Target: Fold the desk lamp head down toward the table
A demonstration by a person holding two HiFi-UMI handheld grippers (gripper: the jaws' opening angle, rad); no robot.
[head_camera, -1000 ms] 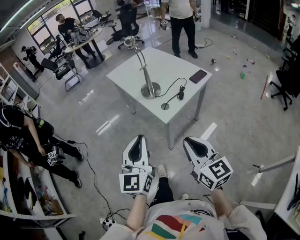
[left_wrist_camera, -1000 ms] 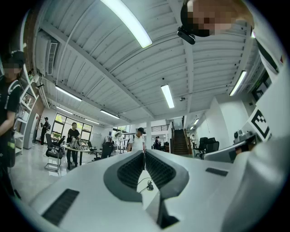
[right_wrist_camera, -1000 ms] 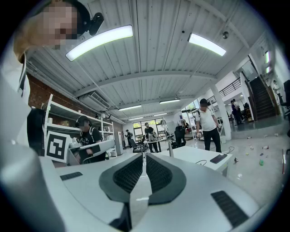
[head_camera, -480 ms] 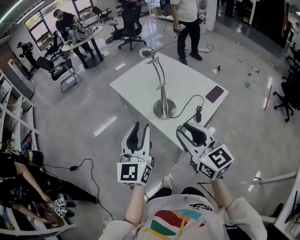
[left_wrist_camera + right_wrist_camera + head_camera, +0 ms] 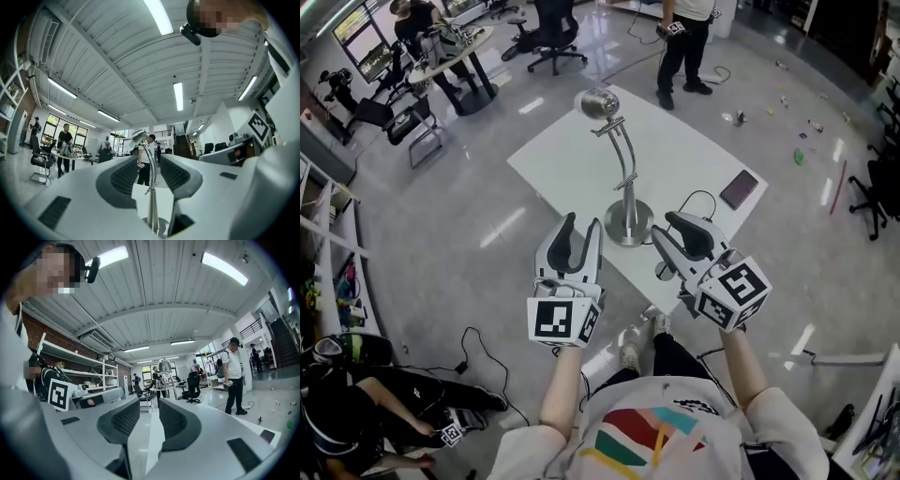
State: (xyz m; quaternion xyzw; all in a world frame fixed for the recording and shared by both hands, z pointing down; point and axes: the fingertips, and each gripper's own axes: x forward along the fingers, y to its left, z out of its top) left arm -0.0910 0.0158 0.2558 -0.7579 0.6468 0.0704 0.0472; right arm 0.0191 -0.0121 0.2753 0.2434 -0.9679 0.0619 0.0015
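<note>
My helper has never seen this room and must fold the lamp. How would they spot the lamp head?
On the white table in the middle of the grey floor stands a round metal base with a thin silver stem curving up. The lamp head is the shiny dome on top, unlike the flat dark phone.

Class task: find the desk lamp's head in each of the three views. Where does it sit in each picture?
Head view: lamp head at top centre.
Left gripper view: lamp head just left of centre.
Right gripper view: lamp head near centre, small and far.
Shared landmark: the standing person in a white shirt, beyond the lamp.
</note>
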